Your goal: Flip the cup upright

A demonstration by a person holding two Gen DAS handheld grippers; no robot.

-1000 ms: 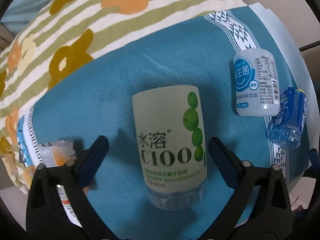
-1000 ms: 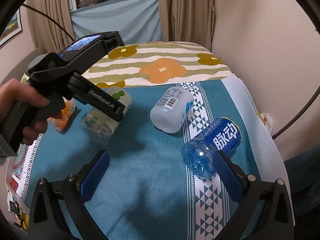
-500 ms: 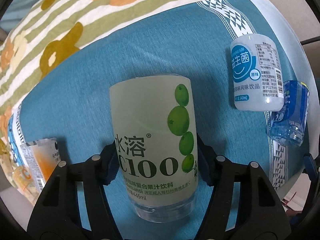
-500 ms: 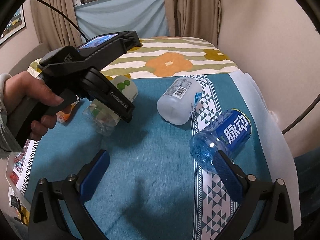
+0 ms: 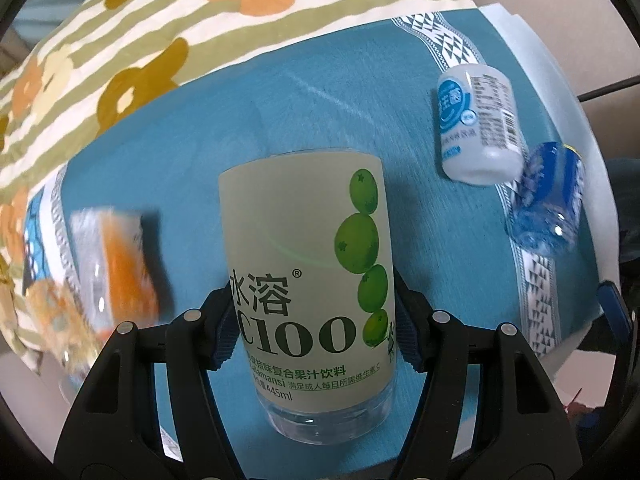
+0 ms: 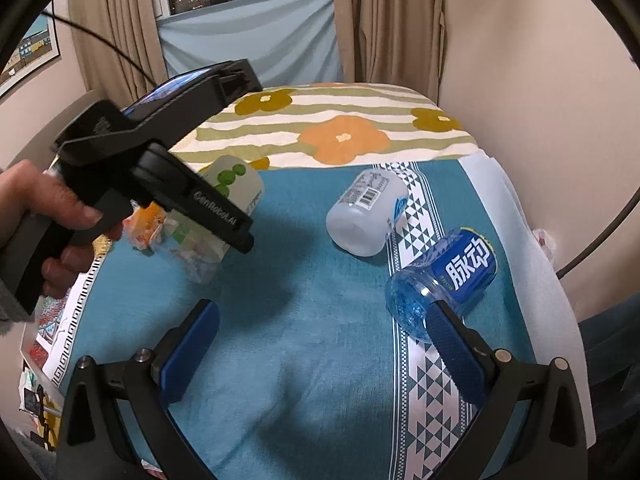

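Note:
A pale green cup [image 5: 308, 272] cut from a C100 bottle, with green fruit on its label, is clamped between the fingers of my left gripper [image 5: 312, 324]. It is held tilted, lifted off the teal cloth; in the right wrist view the cup [image 6: 236, 184] shows partly behind the left gripper body. My right gripper [image 6: 320, 344] is open and empty, low over the cloth, with its right finger [image 6: 456, 344] just in front of a blue cup.
A white cup [image 5: 478, 124] [image 6: 368, 216] and a blue clear cup [image 5: 548, 196] [image 6: 444, 280] lie on their sides at the right of the teal cloth [image 6: 304, 320]. An orange-labelled cup [image 5: 112, 264] lies at the left. A floral striped cloth [image 6: 340, 128] covers the far side.
My left gripper closed on the green cup and has lifted and tilted it. The right gripper has stayed open, shifting only slightly.

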